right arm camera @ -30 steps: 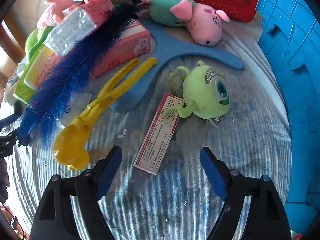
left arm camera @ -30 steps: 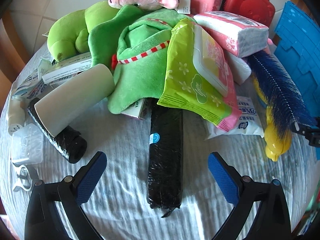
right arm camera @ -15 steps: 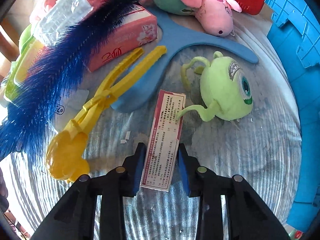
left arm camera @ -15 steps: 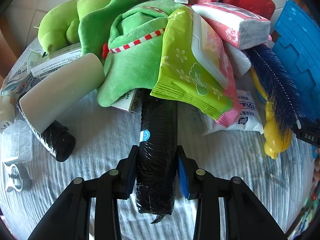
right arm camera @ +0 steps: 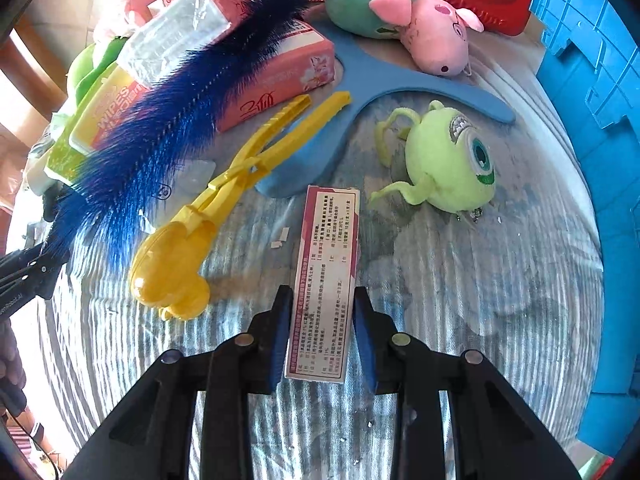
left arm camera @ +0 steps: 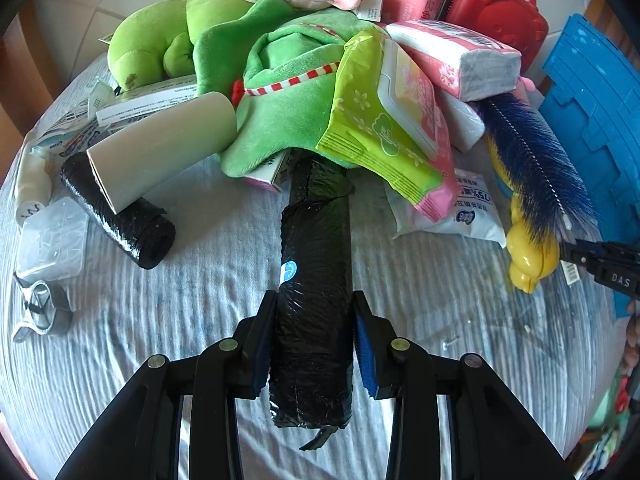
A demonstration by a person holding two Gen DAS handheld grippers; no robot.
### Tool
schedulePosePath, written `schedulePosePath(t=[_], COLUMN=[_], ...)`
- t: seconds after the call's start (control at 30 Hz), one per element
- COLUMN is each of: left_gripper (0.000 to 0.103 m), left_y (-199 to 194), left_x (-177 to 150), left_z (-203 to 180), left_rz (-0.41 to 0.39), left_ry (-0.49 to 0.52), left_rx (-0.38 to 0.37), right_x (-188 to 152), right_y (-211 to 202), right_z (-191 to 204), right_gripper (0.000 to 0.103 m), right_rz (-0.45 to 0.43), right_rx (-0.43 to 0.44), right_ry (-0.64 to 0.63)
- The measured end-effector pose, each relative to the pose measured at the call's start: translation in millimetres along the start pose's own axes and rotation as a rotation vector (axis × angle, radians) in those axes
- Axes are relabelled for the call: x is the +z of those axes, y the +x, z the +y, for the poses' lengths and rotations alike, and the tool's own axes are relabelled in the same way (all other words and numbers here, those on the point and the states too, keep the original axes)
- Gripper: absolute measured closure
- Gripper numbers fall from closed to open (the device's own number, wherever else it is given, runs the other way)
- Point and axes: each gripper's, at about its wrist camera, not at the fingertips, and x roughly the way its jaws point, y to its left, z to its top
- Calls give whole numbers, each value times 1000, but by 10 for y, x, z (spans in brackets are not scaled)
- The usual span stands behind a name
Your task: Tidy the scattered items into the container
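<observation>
In the left wrist view, a long black plastic-wrapped roll (left arm camera: 316,232) lies on the striped cloth, its far end under a green plush (left arm camera: 288,120) and a green wipes pack (left arm camera: 380,120). My left gripper (left arm camera: 314,304) is shut on the roll's near end, pads pressing both sides. In the right wrist view, a narrow pink-edged printed box (right arm camera: 330,240) runs straight away from me, and my right gripper (right arm camera: 322,296) is shut on its near half. The blue crate (right arm camera: 592,80) stands at the right edge; it shows as well in the left wrist view as the blue crate (left arm camera: 592,112).
Near the box lie a yellow clamp scoop (right arm camera: 224,208), a blue feather brush (right arm camera: 168,128), a green one-eyed plush (right arm camera: 452,160), a pink pig plush (right arm camera: 420,28) and a blue flat hanger (right arm camera: 360,92). Left of the roll are a white tube (left arm camera: 160,148) and a smaller black roll (left arm camera: 120,216).
Both grippers went from wide open to shut, the left on the black roll and the right on the printed box. The roll has come partly out from under the pile.
</observation>
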Motion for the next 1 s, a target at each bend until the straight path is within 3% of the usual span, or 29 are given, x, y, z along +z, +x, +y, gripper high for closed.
schedulePosePath(t=[0.5,1.0], left_gripper=[69,70], left_y=[-504,-1032], left_x=[-395,-559], left_z=[86,157], left_rz=[-41,-124], left_ry=[-55,-130], left_rx=[26,32], right_x=[-128,-322], right_y=[-425,-1132], right_z=[137,208], right_gripper=[74,74], right_rz=[-49,-137], right_rx=[44,85], right_ry=[-47,-109])
